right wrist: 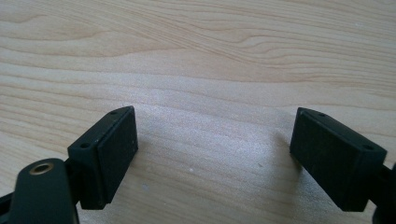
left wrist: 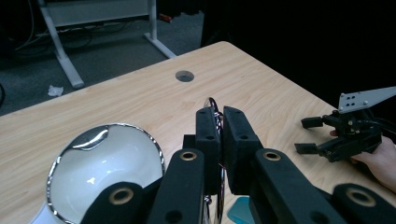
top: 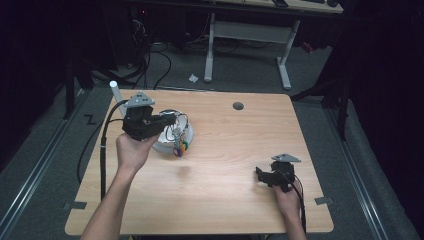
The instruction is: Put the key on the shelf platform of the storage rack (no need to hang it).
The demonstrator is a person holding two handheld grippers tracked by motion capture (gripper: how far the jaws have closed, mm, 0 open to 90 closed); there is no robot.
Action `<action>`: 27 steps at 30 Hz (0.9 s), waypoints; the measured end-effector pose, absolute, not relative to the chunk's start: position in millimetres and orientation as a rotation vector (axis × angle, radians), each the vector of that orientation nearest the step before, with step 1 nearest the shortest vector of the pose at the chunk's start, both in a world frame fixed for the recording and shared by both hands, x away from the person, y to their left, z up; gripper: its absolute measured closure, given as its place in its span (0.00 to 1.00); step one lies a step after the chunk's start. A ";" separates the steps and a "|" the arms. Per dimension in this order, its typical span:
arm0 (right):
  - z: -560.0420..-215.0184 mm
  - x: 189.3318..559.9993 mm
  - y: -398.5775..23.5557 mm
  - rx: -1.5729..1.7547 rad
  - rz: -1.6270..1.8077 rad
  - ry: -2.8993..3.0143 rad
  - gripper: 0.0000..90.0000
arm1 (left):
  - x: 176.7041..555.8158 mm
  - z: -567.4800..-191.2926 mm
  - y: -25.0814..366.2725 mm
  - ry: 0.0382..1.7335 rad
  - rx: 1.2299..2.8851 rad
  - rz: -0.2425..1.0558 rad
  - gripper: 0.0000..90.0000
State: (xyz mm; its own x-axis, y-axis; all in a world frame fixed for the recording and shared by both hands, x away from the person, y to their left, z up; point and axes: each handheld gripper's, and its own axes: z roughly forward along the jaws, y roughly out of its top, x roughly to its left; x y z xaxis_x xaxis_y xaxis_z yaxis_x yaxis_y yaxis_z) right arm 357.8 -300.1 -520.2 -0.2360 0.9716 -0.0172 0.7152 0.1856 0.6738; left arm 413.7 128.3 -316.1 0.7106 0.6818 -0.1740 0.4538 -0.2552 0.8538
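Table (top: 225, 200) mid bare; left gripper (left wrist: 219, 135) pinching key ring (left wrist: 212, 103) nr bowl (left wrist: 93, 163).

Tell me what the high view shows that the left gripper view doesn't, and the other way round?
High view alone: coloured tags dangling on the key ring below the left gripper, and the person's left hand. Left gripper view alone: its pads closed on the thin wire key ring. Both share the white bowl, the right gripper with open jaws and the wooden table.

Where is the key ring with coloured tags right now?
In the high view, the key ring hangs from the shut left gripper over the white bowl's right rim, left of table centre.
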 end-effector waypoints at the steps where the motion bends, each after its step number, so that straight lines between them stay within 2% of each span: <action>1: -520.2 357.8 -300.1 1.579 0.768 2.022 0.17 | 414.2 -314.5 128.7 0.881 1.903 0.289 0.95; 15: -520.1 357.8 -300.2 1.579 0.768 2.023 0.17 | 432.1 -300.9 134.9 0.918 1.893 0.338 0.95; 21: -520.1 357.7 -300.2 1.579 0.767 2.023 0.17 | 438.4 -298.3 134.3 0.938 1.906 0.403 0.95; 27: -520.1 357.7 -300.2 1.579 0.768 2.023 0.17 | 446.0 -299.9 136.5 0.962 1.893 0.403 0.95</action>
